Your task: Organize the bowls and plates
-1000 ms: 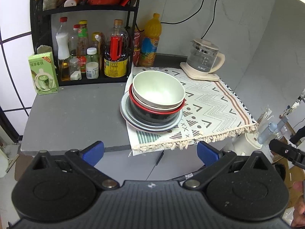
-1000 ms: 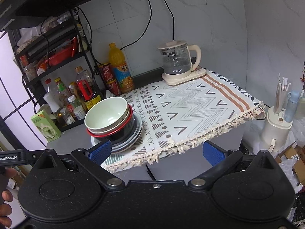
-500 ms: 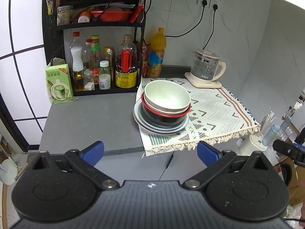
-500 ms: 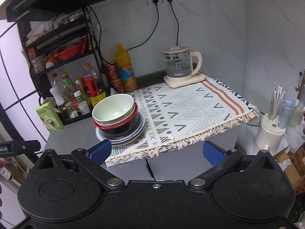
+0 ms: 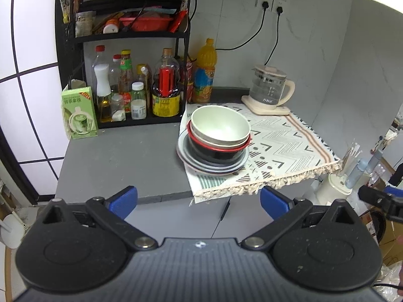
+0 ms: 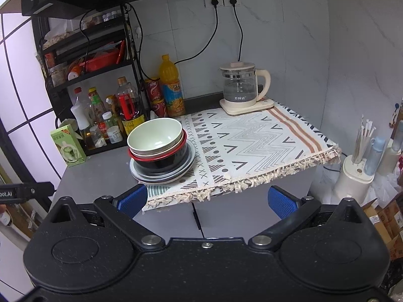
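Observation:
A stack of dishes stands at the left edge of the patterned cloth (image 5: 289, 146): a pale green bowl (image 5: 219, 123) on top, a red-rimmed black bowl (image 5: 214, 152) under it, grey plates (image 5: 191, 161) at the bottom. The same stack shows in the right wrist view, with the green bowl (image 6: 153, 134) and plates (image 6: 186, 164). My left gripper (image 5: 199, 200) is open and empty, held off the counter's front edge. My right gripper (image 6: 205, 198) is open and empty, also in front of the counter.
A black rack with bottles (image 5: 141, 93) stands at the back left, beside a green carton (image 5: 79, 113). A glass kettle (image 5: 269, 91) sits at the back right of the cloth. An orange drink bottle (image 5: 205, 73) stands by the wall. A holder with straws (image 6: 357, 166) stands right of the counter.
Both grippers have drawn back and up from the counter, so the dish stack looks smaller and farther. The dishes have not moved.

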A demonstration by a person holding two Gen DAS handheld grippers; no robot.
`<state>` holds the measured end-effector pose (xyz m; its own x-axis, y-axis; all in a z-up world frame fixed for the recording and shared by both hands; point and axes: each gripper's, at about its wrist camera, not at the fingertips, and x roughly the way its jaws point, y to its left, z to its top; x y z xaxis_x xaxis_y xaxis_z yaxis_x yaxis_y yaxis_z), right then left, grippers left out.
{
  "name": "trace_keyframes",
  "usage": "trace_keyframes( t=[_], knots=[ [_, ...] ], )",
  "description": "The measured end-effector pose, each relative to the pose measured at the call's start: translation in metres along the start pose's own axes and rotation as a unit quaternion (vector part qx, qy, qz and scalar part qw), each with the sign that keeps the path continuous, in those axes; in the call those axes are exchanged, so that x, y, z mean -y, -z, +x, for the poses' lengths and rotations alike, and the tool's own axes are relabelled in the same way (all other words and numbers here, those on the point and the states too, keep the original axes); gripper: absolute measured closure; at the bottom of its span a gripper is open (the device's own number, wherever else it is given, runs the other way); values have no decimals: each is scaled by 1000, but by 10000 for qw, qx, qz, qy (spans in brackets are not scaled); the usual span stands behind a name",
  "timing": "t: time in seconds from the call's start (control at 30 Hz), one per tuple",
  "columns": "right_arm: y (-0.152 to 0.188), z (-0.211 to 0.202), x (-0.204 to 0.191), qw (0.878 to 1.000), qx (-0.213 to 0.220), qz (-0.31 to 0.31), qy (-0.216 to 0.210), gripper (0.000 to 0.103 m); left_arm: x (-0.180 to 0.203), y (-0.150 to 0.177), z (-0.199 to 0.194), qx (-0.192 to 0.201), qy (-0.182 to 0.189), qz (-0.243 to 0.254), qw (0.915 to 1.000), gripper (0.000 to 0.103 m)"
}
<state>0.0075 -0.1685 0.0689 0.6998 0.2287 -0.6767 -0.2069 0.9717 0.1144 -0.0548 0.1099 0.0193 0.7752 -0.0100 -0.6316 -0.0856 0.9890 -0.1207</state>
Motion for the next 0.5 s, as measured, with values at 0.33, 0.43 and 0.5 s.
trace_keyframes(
  t=[0.33,0.43,0.5],
  knots=[
    [-1,1,-2,10000,-8,-30,-49,0,5,-3,1,52,24,61,10000,0],
    [-2,1,-1,10000,-27,-24,-33,0,7,-3,2,53,43,105,9999,0],
    [-2,2,-1,10000,-23,-29,-73,0,9,-4,3,53,23,132,9999,0]
  ],
)
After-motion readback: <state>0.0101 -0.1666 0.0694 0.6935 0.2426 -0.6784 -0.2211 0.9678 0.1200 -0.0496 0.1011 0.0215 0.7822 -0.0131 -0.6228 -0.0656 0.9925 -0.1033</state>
